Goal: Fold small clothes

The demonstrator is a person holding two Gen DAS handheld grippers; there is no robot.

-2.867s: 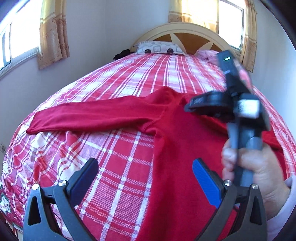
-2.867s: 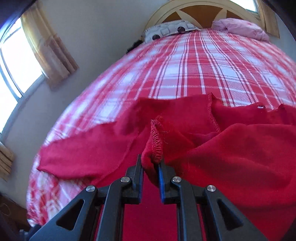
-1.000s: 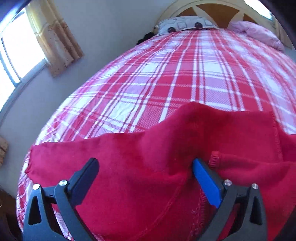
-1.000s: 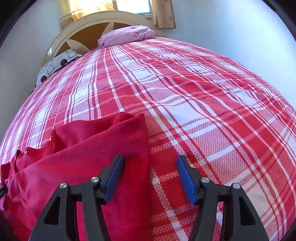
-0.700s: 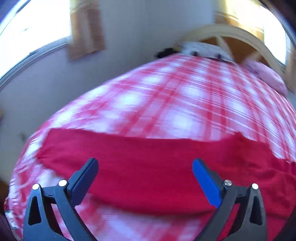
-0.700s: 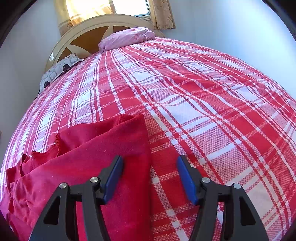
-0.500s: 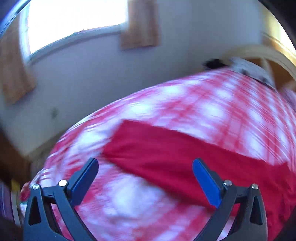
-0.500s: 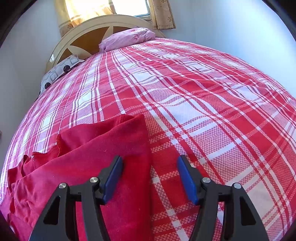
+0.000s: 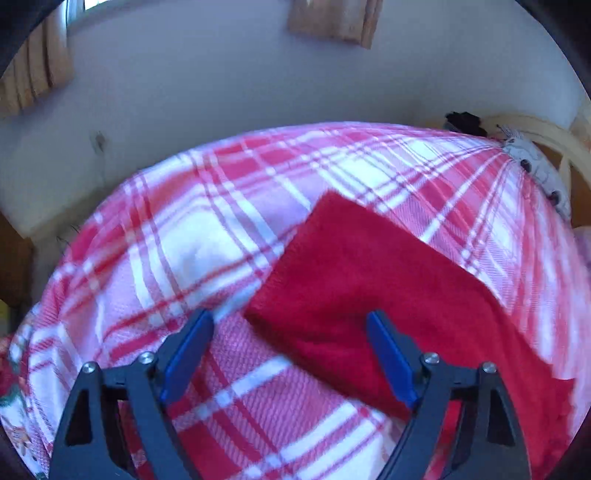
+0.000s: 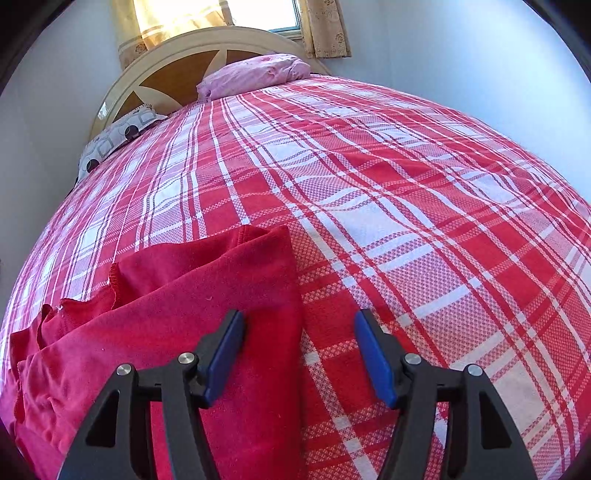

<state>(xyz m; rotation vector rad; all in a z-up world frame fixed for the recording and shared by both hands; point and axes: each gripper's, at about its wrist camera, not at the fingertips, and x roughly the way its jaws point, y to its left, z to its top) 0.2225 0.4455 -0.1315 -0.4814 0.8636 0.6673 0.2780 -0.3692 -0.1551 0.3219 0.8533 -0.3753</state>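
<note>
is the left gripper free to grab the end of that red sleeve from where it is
Probably yes. The left gripper is open, and the red sleeve's end lies flat on the plaid bedspread just ahead of its fingertips, with nothing in between.

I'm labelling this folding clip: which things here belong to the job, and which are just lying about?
Job:
red garment
left tool, open
right tool, open
plaid bedspread, the work surface

Lying about:
pink pillow
patterned pillow
headboard
curtains
</note>
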